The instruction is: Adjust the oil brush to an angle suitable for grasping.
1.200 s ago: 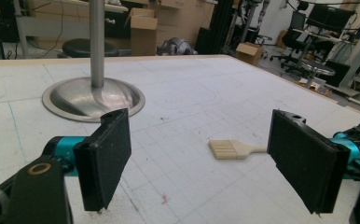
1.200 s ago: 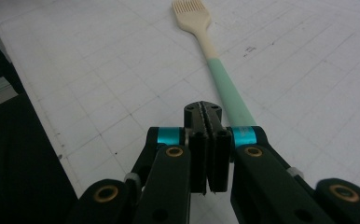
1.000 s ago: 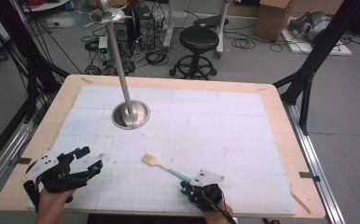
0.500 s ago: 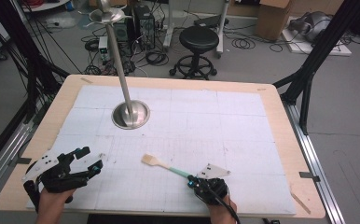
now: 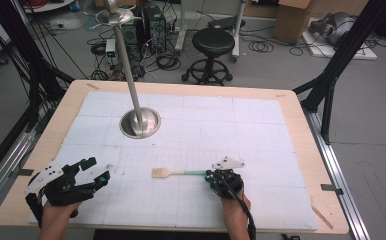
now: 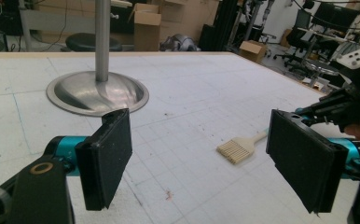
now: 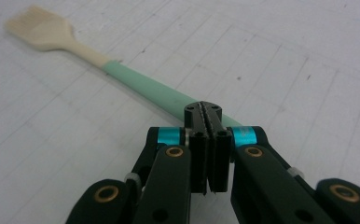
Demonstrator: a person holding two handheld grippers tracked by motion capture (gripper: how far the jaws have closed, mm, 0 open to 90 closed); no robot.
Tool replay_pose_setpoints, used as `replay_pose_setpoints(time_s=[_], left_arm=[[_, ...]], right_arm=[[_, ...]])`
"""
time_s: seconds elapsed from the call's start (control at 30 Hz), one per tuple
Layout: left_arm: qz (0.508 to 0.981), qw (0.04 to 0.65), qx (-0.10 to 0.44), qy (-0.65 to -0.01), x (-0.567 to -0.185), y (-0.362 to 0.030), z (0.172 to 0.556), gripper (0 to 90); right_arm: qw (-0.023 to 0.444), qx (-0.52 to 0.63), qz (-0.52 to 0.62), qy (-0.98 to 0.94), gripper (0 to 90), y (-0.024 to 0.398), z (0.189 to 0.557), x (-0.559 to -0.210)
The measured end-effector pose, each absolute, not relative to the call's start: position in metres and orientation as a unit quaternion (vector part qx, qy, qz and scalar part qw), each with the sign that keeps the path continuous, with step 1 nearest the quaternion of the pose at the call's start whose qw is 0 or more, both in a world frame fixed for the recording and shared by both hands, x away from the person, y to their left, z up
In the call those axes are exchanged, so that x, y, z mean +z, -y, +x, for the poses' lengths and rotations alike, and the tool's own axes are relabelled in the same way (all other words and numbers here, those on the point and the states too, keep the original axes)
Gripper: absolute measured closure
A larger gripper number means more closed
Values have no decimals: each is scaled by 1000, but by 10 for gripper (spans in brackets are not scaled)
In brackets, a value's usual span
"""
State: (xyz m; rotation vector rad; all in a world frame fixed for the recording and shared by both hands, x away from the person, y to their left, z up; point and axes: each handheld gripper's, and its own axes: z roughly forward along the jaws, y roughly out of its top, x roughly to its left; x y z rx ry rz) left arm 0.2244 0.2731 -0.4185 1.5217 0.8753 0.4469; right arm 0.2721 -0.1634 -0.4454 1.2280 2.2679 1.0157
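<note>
The brush (image 5: 173,173) lies flat on the white gridded mat (image 5: 261,125) of the desk (image 5: 301,150), nearer the front edge than the back and roughly midway between the left and right edges. Its pale bristle end points toward the left edge; its green handle runs toward the right claw (image 5: 212,176). In the right gripper view that claw (image 7: 208,114) is shut on the end of the green handle of the brush (image 7: 136,79), its two jaws pressed together with the handle running out ahead of them and the bristles far off at the upper left. The left claw (image 5: 101,172) sits near the front left corner of the desk, well apart from the brush, with a hand behind it. In the left gripper view its jaws stand wide apart with nothing between them, and the brush (image 6: 238,148) shows on the mat beyond the gap. A metal stand (image 5: 140,122) with a round base and a tall pole rises from the back left part of the mat, well apart from both claws.
</note>
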Motion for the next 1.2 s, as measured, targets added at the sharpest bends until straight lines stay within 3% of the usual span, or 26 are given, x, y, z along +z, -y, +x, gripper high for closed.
replay_pose_setpoints(time_s=[0.27,0.5,0.77,1.2], left_arm=[[663,615,192,-380,-419,-272,225,232],[663,615,191,-381,-419,-272,226,232],[662,616,190,-382,-419,-274,226,233],[664,615,189,-382,-419,-274,226,234]], right_arm=[[198,341,461,-795,889,157,293,-441],[167,391,419,-802,878,120,298,-430],[134,383,394,-825,877,78,309,-439],[122,381,374,-837,890,77,293,-440]])
